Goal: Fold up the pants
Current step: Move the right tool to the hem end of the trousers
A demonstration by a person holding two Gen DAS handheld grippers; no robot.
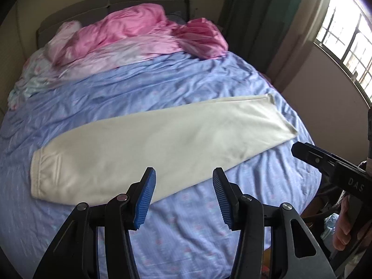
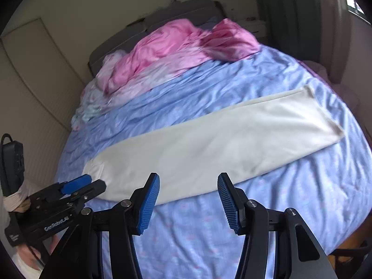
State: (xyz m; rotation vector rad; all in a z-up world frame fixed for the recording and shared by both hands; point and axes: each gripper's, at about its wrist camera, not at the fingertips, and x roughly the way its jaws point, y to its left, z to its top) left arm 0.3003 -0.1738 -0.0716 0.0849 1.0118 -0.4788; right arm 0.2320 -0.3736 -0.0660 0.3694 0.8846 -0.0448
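The pants (image 1: 160,144) are plain cream-white, lying across the middle of a periwinkle-blue bedsheet (image 1: 186,79) dotted with small faint pink motifs. Toward twelve o'clock a glossy pink blanket (image 1: 130,30) is bunched, deeper rose at its one o'clock end, paler pink at ten. At nine o'clock sits a pale mint cloth (image 1: 28,86) with pink spots. Both grippers are black with blue ribbed pads (image 1: 145,200). The curtain (image 1: 246,11) at one o'clock is dark green.

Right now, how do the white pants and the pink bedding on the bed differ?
The white pants lie flat and smooth, stretched long across the near part of the blue bedsheet; the pink bedding is crumpled in a raised heap at the headboard end. The pants look matte, the pink bedding glossy. Both rest on the sheet, and no tool touches either.
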